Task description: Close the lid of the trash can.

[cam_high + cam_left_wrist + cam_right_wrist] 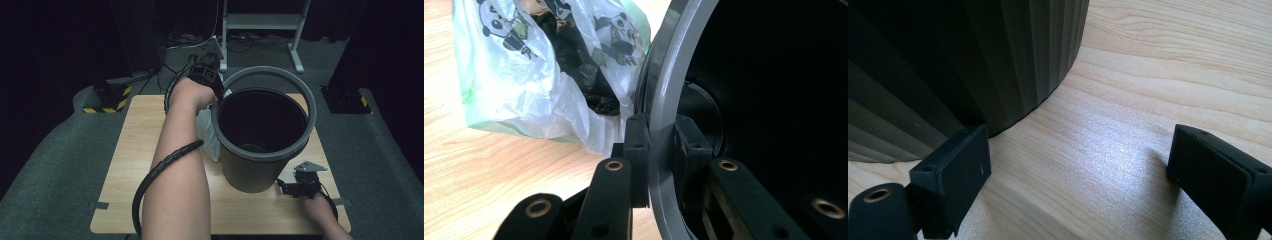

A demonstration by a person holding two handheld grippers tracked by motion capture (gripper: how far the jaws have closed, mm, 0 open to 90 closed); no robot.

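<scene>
Left gripper (216,86) clamped on grey rim (663,100) of ribbed bin (255,170) mid-table, panda-print bag (549,70) beside it; right gripper (290,189) spread wide, resting near table's (125,200) front-right corner.

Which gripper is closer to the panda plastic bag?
Left. The left gripper grips the bin's grey rim ring right beside the panda bag; the right gripper rests open by the bin's base, opposite side.

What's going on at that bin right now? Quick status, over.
Left gripper clamped on the grey ring of the bin. Right gripper open, resting on the table by the bin's base. Panda-print bag lies beside the bin.
</scene>
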